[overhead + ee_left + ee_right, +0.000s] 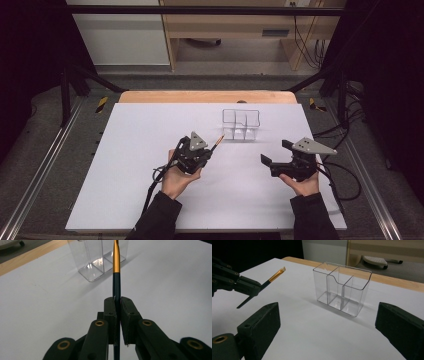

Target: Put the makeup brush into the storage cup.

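Note:
My left gripper (209,150) (117,305) is shut on a thin brush (218,141) (116,262) with a dark handle and a gold ferrule. The brush tip points toward a clear plastic organizer (241,125) (100,257) (342,287) with several compartments, which stands upright on the white board. In the right gripper view the brush (274,277) slants upward above the board, left of the organizer and apart from it, held by the left gripper (249,286). My right gripper (276,152) (328,315) is open with nothing between its jaws, facing the organizer from the near right.
A white board (150,175) covers the wooden table (200,96). Metal rails (45,165) run along both sides, and cables (345,175) lie at the right. A cabinet and wooden furniture (225,30) stand beyond the far edge.

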The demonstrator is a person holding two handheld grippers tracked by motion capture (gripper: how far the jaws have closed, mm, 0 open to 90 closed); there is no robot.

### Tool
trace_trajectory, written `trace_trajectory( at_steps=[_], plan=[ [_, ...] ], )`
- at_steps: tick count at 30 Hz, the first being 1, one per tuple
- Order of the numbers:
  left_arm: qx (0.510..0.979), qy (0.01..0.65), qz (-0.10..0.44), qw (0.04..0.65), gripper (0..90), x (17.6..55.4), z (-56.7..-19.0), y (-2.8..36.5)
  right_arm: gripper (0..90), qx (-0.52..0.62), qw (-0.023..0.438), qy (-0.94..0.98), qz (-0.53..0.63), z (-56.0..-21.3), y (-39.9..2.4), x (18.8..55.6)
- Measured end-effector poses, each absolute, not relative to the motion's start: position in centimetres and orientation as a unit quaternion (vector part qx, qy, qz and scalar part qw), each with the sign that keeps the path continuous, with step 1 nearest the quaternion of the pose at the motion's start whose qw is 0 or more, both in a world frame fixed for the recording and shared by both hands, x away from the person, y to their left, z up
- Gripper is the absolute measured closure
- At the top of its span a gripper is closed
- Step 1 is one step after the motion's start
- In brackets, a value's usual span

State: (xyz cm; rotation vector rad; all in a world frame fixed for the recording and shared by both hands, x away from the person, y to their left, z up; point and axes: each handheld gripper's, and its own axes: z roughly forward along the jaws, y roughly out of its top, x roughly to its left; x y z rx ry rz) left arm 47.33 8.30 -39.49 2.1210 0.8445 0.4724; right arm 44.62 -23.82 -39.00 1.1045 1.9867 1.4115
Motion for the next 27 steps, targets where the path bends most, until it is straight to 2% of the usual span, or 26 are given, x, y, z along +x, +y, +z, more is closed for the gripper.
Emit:
trace_trajectory(
  at_steps=[27],
  plan=[
    [0.757, 0.388, 0.176, 0.496, 82.9, 44.1, -41.3, 10.5, 5.6, 0.411, 0.211, 0.718, 0.521, -39.1, -21.0, 45.2]
  ],
)
